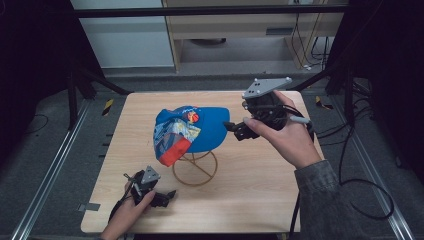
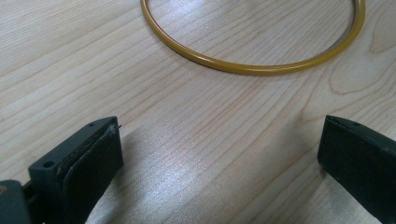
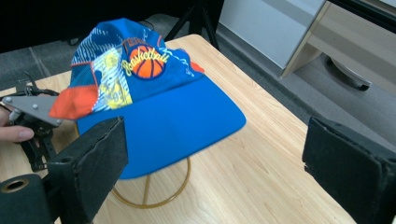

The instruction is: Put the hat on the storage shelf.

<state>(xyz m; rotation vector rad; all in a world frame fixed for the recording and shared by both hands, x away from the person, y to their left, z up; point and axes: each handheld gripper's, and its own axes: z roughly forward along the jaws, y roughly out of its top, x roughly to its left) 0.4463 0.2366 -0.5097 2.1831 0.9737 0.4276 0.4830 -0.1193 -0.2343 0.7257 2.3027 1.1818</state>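
My right gripper (image 1: 234, 128), jaws spread and empty, sits just beside the blue basketball cap's (image 1: 192, 127) brim on its wire stand (image 1: 195, 169).

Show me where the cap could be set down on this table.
Bare wood lies on the table's left side beside the cap, and near right, between the stand's ring and right edge. Crowded: centre, and near-left corner by the left gripper.
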